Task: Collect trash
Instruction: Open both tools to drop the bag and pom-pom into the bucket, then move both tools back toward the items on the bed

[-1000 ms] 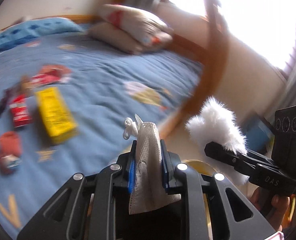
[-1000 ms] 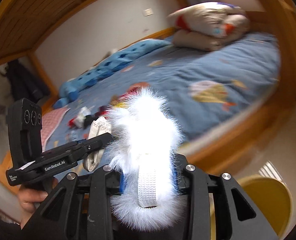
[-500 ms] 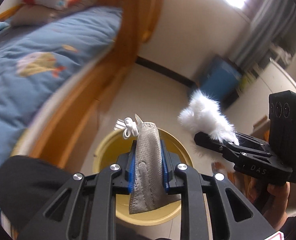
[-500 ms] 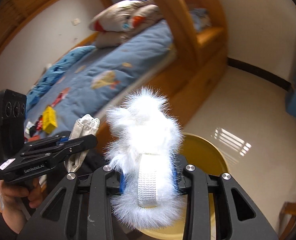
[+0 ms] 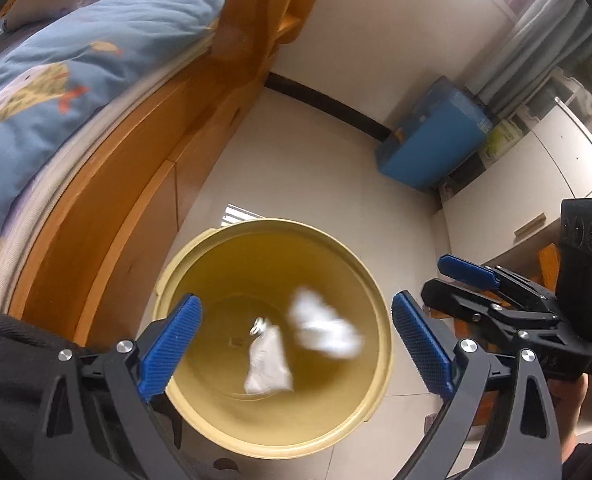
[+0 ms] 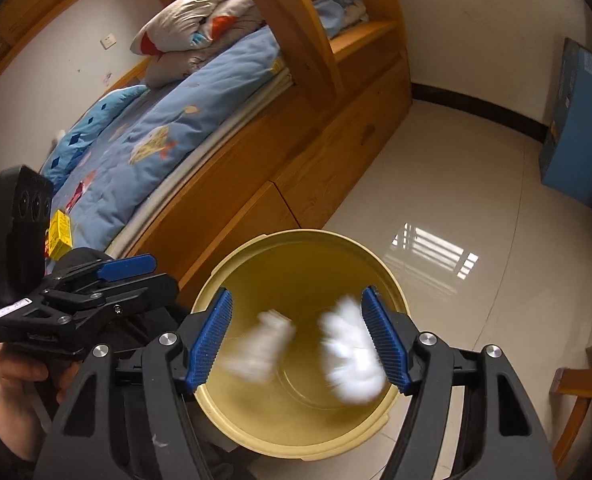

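Left wrist view: left gripper (image 5: 296, 344) opening wide above the round yellow plastic bin (image 5: 379, 344), blue pads well apart, nothing pinched. Small grey-white cloth scrap with a knotted string (image 5: 268, 364) blurred inside the bin, straight below and between the pads, long side pointing away from the camera. White fluffy fur piece (image 5: 323, 328) just beside it, toward the right gripper (image 5: 451, 280), also opening and empty.

Right wrist view: right gripper (image 6: 299, 344) opening over the same bin (image 6: 232, 428). Fur piece (image 6: 347, 356) blurred, just beside the right-hand pad but loose, not squeezed. Cloth scrap (image 6: 264, 348) nearer the other pad. Left gripper (image 6: 136, 276) off to the side, empty.

More trash up on the blue bed: a yellow cardboard box (image 6: 60, 232) beyond the left gripper, likely nearer that hand. Probably next: turning back to the bed.
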`<action>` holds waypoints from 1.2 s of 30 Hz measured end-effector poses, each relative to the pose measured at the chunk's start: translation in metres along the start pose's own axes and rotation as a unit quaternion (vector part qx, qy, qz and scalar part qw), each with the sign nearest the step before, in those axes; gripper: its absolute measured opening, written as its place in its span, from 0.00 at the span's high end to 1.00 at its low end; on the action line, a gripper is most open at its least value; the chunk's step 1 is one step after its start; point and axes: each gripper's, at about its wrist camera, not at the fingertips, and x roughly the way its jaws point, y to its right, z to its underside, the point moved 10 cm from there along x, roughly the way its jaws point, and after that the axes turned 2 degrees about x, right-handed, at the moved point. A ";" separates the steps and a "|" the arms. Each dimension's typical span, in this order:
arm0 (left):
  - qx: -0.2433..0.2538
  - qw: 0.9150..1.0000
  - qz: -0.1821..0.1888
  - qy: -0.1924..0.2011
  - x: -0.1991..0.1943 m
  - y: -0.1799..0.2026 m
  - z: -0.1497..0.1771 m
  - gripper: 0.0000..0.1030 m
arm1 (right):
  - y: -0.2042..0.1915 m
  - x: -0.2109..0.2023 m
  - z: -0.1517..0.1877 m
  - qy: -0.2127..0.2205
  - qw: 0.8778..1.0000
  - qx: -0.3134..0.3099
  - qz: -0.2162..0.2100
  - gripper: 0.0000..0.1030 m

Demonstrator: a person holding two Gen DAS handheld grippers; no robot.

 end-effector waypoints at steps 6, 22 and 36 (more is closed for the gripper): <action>-0.010 1.000 0.000 0.011 -0.011 -0.009 -0.003 0.07 | -0.008 0.002 -0.002 0.001 1.000 -0.010 0.001 0.36; -0.042 0.974 -0.156 0.161 -0.153 -0.089 -0.016 0.07 | -0.145 0.007 -0.036 0.052 0.984 -0.125 -0.115 0.36; -0.139 0.887 -0.353 0.262 -0.320 -0.203 0.057 0.07 | -0.353 0.021 -0.029 0.057 0.931 -0.258 -0.252 0.36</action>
